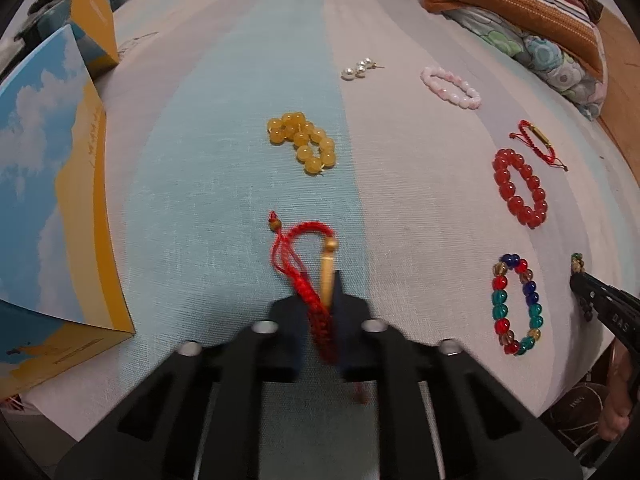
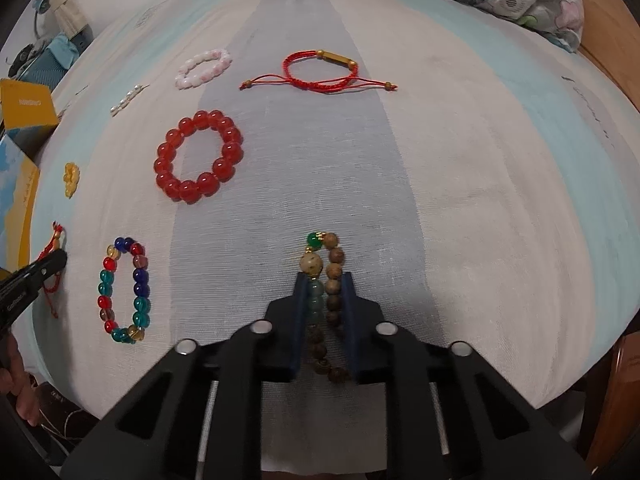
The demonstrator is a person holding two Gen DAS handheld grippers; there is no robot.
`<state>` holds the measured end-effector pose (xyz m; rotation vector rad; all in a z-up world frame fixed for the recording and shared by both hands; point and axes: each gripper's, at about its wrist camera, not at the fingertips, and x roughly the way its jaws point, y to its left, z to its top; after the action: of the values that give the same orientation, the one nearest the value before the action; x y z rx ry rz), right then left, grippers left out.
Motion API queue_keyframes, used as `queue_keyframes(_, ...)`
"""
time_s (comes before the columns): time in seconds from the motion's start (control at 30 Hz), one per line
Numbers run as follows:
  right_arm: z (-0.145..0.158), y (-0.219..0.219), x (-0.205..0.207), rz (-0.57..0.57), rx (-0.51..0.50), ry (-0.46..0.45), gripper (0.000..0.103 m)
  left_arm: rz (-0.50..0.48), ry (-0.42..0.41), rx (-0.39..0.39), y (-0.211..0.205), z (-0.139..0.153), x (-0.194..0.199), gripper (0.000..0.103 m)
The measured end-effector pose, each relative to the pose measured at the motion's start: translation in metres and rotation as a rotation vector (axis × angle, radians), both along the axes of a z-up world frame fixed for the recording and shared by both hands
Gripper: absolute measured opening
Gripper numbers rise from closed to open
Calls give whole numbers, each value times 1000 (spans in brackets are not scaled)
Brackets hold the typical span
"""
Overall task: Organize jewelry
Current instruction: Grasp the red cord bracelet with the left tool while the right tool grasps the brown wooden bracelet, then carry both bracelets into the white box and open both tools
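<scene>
Bracelets number seven on the striped bed, beside one pearl cluster [image 1: 359, 68]. Both grippers tilt steeply downward: the left gripper [image 1: 320, 280] has its fingers pinched on a red cord bracelet [image 1: 306, 256], the right gripper [image 2: 324, 280] clamps a wooden bead bracelet [image 2: 332, 276].

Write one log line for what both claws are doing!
left claw: shut on red cord bracelet | right claw: shut on wooden bead bracelet | both on striped cloth
</scene>
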<state>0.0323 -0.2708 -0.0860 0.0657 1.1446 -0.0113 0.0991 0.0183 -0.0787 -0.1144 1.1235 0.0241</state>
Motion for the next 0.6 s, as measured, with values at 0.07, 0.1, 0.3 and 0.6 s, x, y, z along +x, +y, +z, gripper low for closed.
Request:
queue_keyframes(0.07,1,-1,-1,-2,4,-4,15,-2,-7,-7,0,0,-1,6)
queue_keyframes(0.1,1,-1,-2,-4,6,-7,15,-3,-10,-10,1,1,-1,6)
queue_keyframes(0.3,5,-2,-4,-25,12,-31,15,-12,-19,-30,2,5,-5,6)
queue_keyframes(0.6,21,2,-11,-12,13,-76,15,-29,-48,-42,-3,18,-8,6)
